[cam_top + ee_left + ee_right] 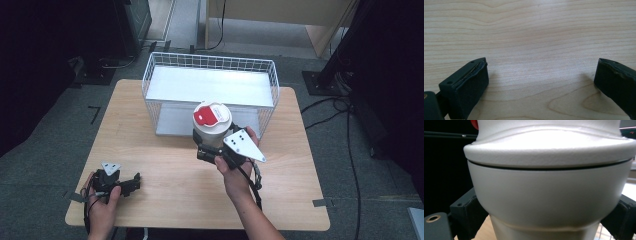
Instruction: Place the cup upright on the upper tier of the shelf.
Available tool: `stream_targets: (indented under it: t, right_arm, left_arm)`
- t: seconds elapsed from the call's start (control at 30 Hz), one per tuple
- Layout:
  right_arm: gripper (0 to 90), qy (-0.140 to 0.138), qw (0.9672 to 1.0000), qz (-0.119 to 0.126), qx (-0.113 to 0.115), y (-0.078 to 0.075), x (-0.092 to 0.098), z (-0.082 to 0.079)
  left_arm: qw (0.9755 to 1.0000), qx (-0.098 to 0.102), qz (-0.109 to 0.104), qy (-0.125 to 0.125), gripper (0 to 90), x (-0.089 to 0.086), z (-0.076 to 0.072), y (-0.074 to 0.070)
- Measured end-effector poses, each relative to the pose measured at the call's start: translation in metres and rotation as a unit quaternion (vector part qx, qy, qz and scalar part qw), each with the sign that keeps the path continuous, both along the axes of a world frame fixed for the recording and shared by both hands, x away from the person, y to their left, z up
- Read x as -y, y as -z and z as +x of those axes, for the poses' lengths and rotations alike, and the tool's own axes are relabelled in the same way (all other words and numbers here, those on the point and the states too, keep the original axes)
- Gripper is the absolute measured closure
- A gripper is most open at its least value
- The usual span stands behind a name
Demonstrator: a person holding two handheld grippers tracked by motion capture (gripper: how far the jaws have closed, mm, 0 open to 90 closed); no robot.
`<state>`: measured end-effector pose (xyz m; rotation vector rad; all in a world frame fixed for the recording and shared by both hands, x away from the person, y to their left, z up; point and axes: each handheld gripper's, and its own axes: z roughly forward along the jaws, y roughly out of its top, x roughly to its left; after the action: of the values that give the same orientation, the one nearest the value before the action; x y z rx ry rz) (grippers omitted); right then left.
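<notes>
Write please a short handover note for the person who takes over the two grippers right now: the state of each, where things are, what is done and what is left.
Right gripper: shut on the white cup, held upright in front of the wire basket.
Left gripper: open, holding nothing, resting low over the wooden table at its near left corner.
Done: the cup, with its red and white lid, is gripped.
Left: probably setting the cup in the basket; it is not inside yet.

We cannot read the small label on the white container's (212,125) red-and-white lid. Its base is hidden behind the right gripper (212,150). Behind the container, the wire basket's (165,62) front wall is partly hidden.
</notes>
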<state>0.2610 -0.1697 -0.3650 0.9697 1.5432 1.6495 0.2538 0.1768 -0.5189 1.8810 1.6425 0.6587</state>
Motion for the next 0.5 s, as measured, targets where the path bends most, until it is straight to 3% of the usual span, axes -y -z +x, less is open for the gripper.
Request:
stream_targets:
  t: [0.5]
  right_arm:
    - [11.0, 0.034, 0.9991, -0.001, 0.028, -0.038, 0.006, 0.034]
  left_arm:
    - [1.0, 0.001, -0.001, 0.0, 0.0, 0.0, 0.0, 0.0]
